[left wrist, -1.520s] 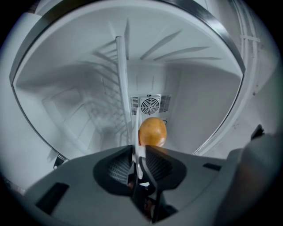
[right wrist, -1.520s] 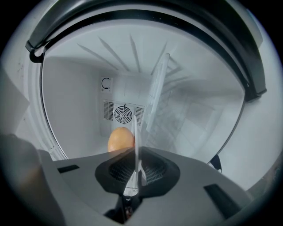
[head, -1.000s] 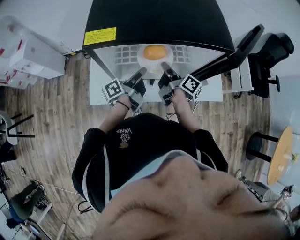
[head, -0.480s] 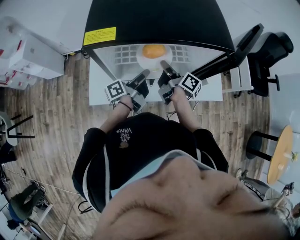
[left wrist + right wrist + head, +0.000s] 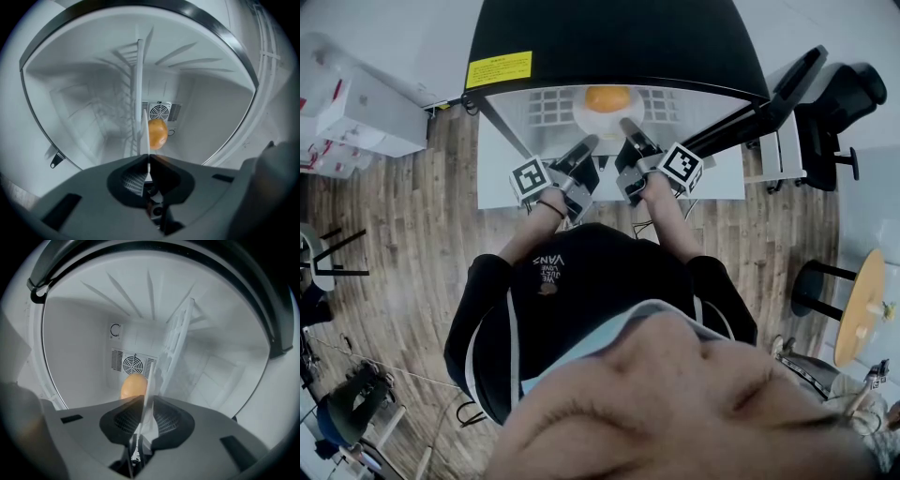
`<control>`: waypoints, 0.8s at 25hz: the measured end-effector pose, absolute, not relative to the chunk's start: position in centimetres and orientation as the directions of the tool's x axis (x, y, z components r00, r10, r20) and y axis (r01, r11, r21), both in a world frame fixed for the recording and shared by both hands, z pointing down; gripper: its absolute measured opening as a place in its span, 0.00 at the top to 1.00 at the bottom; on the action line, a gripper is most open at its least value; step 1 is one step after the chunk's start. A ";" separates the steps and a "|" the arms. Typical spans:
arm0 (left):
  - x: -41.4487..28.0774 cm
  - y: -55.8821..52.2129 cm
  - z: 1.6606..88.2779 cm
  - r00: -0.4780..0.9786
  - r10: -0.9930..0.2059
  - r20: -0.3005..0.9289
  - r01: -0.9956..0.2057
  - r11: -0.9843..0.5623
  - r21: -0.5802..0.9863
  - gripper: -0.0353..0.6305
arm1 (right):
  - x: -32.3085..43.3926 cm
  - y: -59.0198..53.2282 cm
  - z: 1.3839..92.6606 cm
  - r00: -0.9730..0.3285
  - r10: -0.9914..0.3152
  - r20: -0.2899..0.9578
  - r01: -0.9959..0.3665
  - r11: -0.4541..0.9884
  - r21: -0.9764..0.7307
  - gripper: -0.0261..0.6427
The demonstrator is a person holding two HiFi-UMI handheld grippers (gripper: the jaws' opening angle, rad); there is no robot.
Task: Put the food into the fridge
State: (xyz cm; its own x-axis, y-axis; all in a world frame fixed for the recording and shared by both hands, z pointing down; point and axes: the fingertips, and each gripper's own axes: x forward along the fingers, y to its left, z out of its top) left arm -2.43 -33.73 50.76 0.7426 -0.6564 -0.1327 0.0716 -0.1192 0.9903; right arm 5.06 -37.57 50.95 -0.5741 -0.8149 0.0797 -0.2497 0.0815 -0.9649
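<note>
An orange round food (image 5: 607, 97) lies on a white plate (image 5: 592, 120) inside the open fridge (image 5: 609, 47). My left gripper (image 5: 589, 142) is shut on the plate's near-left rim. My right gripper (image 5: 628, 124) is at the near-right rim, and its jaws are opening with the rim still between them. In the left gripper view the plate (image 5: 149, 165) shows edge-on, pinched by the left gripper (image 5: 149, 161), with the food (image 5: 158, 133) beyond. In the right gripper view the plate's edge (image 5: 149, 392) runs through a small gap in the right gripper (image 5: 144, 404), and the food (image 5: 134, 386) sits behind.
A white wire shelf (image 5: 138, 93) (image 5: 180, 343) spans the fridge's inside, with a fan vent (image 5: 161, 111) on the back wall. The open fridge door (image 5: 764, 103) stands to the right. A black chair (image 5: 844, 122) and a round table (image 5: 862, 309) are on the wooden floor to the right.
The plate with the food has gone slightly deeper into the fridge, and both grippers have edged forward with it.
</note>
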 end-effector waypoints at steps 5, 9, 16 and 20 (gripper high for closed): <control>-2.6 -33.9 50.6 0.735 -0.665 -0.134 0.072 -0.120 0.990 0.91 | 4.8 -37.3 50.7 -0.583 -0.809 0.071 -0.245 0.091 -0.965 0.87; -2.9 -34.2 50.6 0.723 -0.677 -0.136 0.080 -0.114 0.990 0.91 | 4.7 -37.2 50.8 -0.591 -0.804 0.062 -0.251 0.110 -0.962 0.86; -2.9 -34.4 50.7 0.713 -0.689 -0.135 0.086 -0.105 0.991 0.91 | 4.9 -36.9 50.3 -0.613 -0.788 0.062 -0.295 0.155 -0.943 0.76; -3.0 -34.3 50.6 0.707 -0.693 -0.138 0.091 -0.105 0.990 0.91 | 4.9 -36.2 50.2 -0.622 -0.779 0.074 -0.346 0.189 -0.919 0.75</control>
